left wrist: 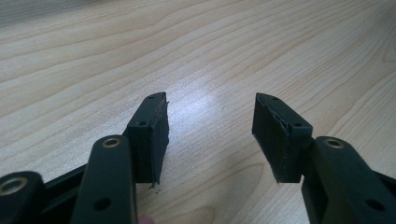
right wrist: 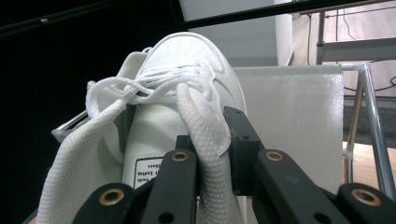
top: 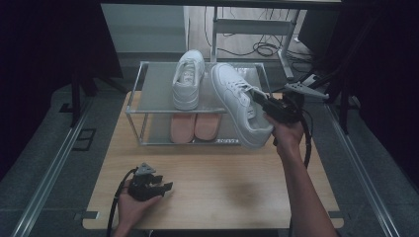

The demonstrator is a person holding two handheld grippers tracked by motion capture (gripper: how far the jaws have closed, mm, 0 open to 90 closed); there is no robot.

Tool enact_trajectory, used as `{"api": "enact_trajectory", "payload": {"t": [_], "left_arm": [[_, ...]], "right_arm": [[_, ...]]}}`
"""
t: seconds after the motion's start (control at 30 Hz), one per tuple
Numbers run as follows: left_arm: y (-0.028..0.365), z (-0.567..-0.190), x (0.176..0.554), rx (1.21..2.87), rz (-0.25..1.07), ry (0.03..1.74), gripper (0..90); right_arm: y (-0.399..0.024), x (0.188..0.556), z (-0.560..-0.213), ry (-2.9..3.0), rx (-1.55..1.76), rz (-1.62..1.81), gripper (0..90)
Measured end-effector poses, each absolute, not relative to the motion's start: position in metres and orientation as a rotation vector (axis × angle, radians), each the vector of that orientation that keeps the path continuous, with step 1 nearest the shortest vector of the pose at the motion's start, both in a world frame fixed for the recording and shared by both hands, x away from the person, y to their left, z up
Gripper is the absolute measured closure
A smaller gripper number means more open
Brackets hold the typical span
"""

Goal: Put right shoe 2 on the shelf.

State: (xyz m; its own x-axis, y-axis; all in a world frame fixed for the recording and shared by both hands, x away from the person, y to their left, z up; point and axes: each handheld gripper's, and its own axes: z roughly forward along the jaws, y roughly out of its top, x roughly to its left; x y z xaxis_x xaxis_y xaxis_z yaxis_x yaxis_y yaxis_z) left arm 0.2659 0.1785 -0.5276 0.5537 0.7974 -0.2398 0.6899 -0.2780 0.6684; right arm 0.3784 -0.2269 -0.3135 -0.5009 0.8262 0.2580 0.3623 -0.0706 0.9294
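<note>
Left gripper (top: 165, 187): resting low over the near table edge, jaws standing apart with nothing between them.
Table (top: 222, 187): carrying a rack at its far side.
Rack (top: 133, 101): bearing one white shoe (top: 188, 81) on top, pink pair (top: 195, 126) lying below.
Sneaker (top: 237, 106): hanging tilted at the rack's right front corner.
Right gripper (right wrist: 212, 154): clamping the sneaker's collar by its tongue.

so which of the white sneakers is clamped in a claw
The right-hand white sneaker, tilted over the rack's front edge: the right claw pinches its collar. The other sneaker sits flat on the top shelf.
</note>
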Motion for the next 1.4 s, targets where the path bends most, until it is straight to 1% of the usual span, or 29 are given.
{"api": "enact_trajectory", "payload": {"t": [0.4, 0.7, 1.4], "left_arm": [[0.179, -0.528, 0.266, 2.032, 0.181, 1.2, 46.4], [0.18, -0.528, 0.266, 2.043, 0.185, 1.189, 46.3], [0.185, -0.528, 0.266, 2.029, 0.19, 1.194, 46.2]], "right_arm": [[-0.21, 0.408, -0.298, 1.785, 1.325, 1.504, 82.1], [-0.195, 0.44, -0.292, 1.765, 1.408, 1.441, 81.9], [-0.153, 0.506, -0.299, 1.736, 1.563, 1.271, 81.1]]}}
